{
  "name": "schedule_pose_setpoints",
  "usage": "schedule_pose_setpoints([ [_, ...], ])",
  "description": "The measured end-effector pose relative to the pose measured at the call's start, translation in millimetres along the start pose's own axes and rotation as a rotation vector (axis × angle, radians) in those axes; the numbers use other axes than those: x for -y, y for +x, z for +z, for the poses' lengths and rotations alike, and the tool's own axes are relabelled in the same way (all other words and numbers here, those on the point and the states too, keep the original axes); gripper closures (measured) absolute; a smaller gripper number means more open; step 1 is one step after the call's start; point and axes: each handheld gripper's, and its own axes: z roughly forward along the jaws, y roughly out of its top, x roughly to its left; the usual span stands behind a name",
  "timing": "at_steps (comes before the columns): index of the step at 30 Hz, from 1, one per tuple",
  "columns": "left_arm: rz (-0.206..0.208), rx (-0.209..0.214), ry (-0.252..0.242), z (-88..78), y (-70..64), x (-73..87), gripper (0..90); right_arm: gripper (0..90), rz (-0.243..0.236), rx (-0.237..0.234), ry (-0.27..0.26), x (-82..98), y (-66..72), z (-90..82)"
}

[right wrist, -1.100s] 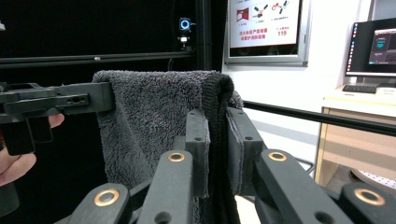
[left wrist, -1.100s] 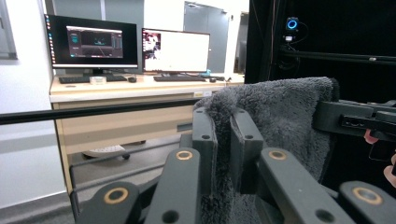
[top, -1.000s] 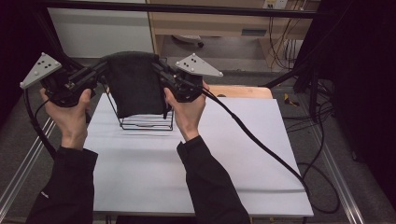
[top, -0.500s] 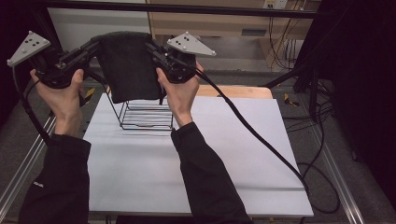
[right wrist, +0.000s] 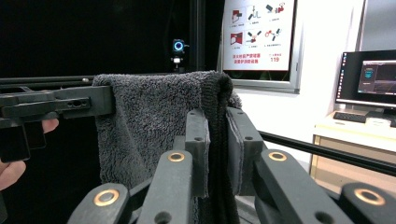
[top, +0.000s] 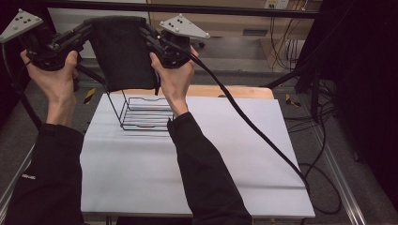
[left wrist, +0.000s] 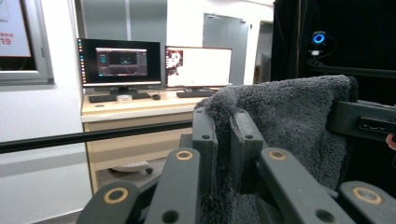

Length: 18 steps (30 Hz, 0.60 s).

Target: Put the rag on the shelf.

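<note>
A person holds one dark towel [top: 123, 54] stretched in the air above the far-left part of the white table [top: 225, 154], the left claw [top: 87, 32] clamped on its corner at about 10 o'clock and the right claw [top: 145, 35] clamped on the corner at about 2 o'clock. To do the step well, both grips should probably stay firm and level, keeping the top edge taut so the cloth hangs flat over the single black wire rack [top: 143, 114] at 6 o'clock beneath it. Count: one towel, one rack, two claws.
</note>
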Motion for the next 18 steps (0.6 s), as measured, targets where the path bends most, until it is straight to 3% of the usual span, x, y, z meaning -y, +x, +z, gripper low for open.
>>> schedule_pose_setpoints([
  [9, -0.003, -0.024, -0.008, 11.2, 8.7, -15.0, 81.9, 80.5, 0.013, -0.002, -0.018, -9.3, -6.6, 14.2],
  [15, -0.032, -0.04, -0.018, 25.8, 12.3, -21.6, 81.9, 80.5, 0.001, 0.011, -0.028, -15.5, -12.4, 23.3],
  [18, -0.027, -0.043, -0.017, 33.7, 13.9, -21.0, 81.9, 80.5, -0.003, 0.027, -0.023, -16.0, -19.5, 27.8],
])
